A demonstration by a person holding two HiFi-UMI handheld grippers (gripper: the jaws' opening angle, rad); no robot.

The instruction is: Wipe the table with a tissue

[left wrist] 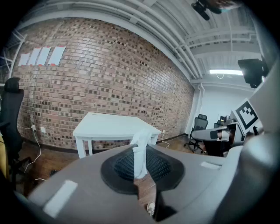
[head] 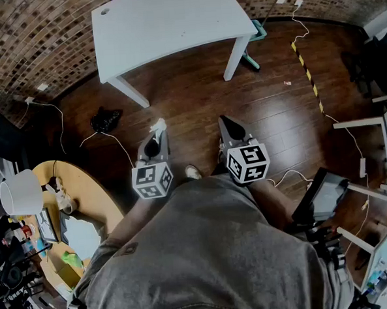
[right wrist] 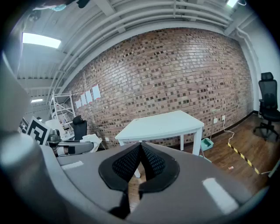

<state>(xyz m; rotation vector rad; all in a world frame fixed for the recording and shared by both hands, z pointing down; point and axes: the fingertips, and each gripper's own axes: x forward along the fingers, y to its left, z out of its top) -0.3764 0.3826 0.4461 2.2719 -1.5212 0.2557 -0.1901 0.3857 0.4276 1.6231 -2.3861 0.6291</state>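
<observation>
Clearly the tissue (left wrist: 141, 146) stands pinched between the left gripper's (left wrist: 139, 154) closed fingers (left wrist: 120, 167).

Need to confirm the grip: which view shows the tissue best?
Left gripper view: the tissue stands pinched in the left gripper, jaws shut on it. Head view shows only its white tip above that gripper; right gripper view shows none.

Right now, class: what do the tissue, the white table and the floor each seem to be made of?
Tissue: thin soft paper, matte white; it crumples and folds limply.
Table: likely smooth painted or laminated board; flat, even white top, no grain showing.
Floor: dark wood or wood-look planks, glossy; plank lines and light reflections show.
</observation>
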